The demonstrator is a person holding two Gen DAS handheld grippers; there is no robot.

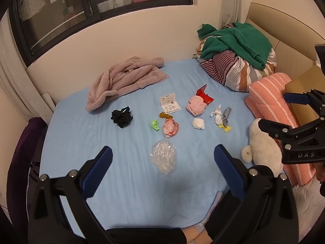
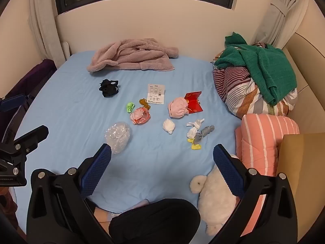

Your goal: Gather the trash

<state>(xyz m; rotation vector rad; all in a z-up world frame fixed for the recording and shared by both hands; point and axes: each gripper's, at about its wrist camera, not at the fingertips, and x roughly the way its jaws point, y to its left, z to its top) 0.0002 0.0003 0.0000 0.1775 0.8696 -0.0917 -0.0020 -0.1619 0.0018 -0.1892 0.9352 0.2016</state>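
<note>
Ahead of both grippers, trash lies scattered mid-bed on the blue sheet [image 1: 81, 134]. Nearest is a crumpled clear plastic wad [image 1: 163, 158], just beyond the left gripper [image 1: 162, 158], whose jaws stand wide and empty. From the right gripper [image 2: 162, 158], equally spread and empty, that wad sits near-left, while tissue and wrapper scraps [image 2: 196, 134] lie farther ahead, slightly right.
</note>
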